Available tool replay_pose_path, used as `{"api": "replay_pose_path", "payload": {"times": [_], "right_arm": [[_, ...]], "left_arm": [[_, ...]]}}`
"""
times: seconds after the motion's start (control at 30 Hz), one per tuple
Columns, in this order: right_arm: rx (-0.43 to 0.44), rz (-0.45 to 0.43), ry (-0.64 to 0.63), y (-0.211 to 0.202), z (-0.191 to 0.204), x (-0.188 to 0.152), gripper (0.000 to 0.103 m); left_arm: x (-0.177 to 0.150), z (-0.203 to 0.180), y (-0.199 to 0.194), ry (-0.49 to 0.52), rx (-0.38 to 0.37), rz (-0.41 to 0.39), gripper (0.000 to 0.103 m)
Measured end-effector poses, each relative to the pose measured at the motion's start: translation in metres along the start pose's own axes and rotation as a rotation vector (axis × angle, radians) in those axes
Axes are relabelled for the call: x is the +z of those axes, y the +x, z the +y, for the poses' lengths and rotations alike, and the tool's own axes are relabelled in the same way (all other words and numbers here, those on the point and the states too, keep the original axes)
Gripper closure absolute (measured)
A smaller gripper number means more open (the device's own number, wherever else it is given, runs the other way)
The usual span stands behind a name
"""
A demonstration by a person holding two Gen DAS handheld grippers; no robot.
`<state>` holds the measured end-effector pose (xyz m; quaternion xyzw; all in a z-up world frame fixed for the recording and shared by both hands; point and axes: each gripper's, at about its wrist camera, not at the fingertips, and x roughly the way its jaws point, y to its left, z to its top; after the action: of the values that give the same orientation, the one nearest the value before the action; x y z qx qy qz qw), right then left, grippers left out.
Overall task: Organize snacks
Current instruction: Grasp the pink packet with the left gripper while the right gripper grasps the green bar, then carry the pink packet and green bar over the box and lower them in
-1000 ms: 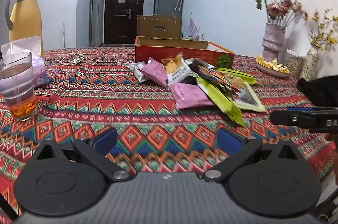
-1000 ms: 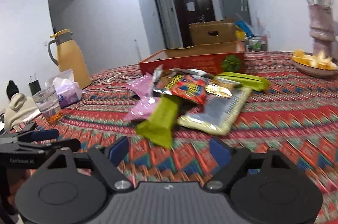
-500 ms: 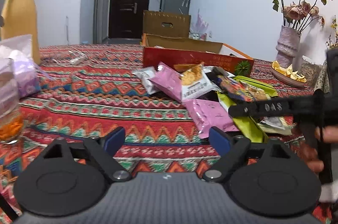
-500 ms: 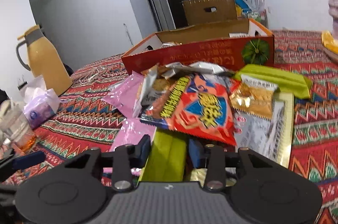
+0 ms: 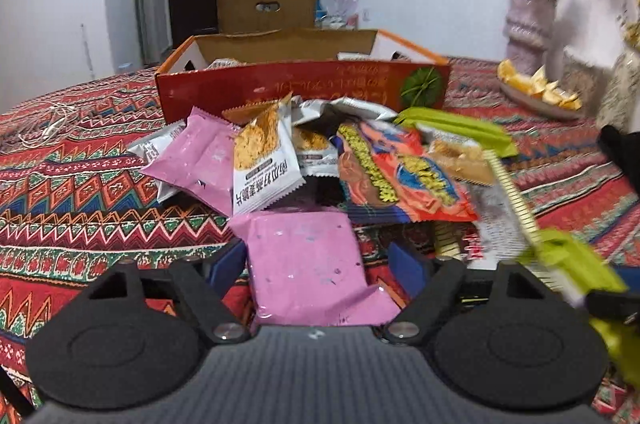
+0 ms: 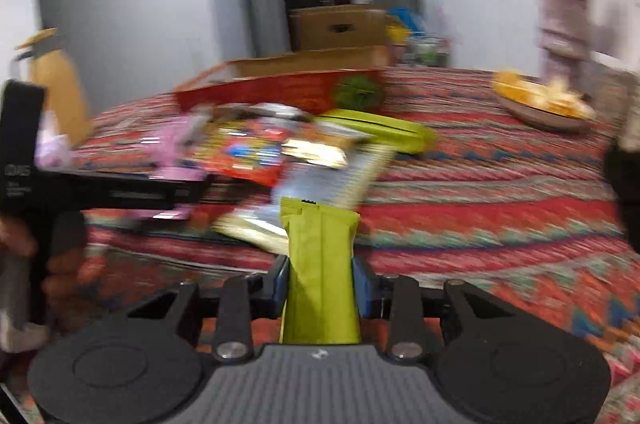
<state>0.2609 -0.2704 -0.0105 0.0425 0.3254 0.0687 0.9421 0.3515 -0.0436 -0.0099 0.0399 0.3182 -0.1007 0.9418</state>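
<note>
Right gripper (image 6: 320, 284) is clamped on a green snack bar (image 6: 320, 264). Left gripper (image 5: 318, 262) has just been closing, pads not touching the pink packet (image 5: 308, 264) between them (snack pile (image 5: 360, 159) fronts the red box (image 5: 304, 83)).

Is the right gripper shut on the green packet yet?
Yes. The right gripper is shut on the green packet: both blue pads press its sides, and it stands up between them.

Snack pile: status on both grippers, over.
Right gripper shut on green packet, lifted off pile. Left gripper has been closing around pink packet, pads not yet pressing. Red box behind pile, path clear.
</note>
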Motion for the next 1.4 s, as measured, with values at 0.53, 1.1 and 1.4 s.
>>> {"api": "replay_pose_path", "payload": {"times": [0.53,1.1,1.4], "right_arm": [[-0.059,-0.006,-0.054,-0.017,-0.017,-0.025,0.068],[-0.044,-0.06,-0.059,-0.042,-0.01,-0.019,0.069],[-0.062,-0.112,-0.151,-0.02,-0.008,0.027,0.069]], "left_arm": [[-0.054,0.013,-0.11,-0.089,0.076,-0.002,0.04],[-0.043,0.016,-0.136,-0.093,0.055,-0.076,0.04],[-0.001,0.03,-0.117,-0.081,0.038,-0.139,0.04]]}}
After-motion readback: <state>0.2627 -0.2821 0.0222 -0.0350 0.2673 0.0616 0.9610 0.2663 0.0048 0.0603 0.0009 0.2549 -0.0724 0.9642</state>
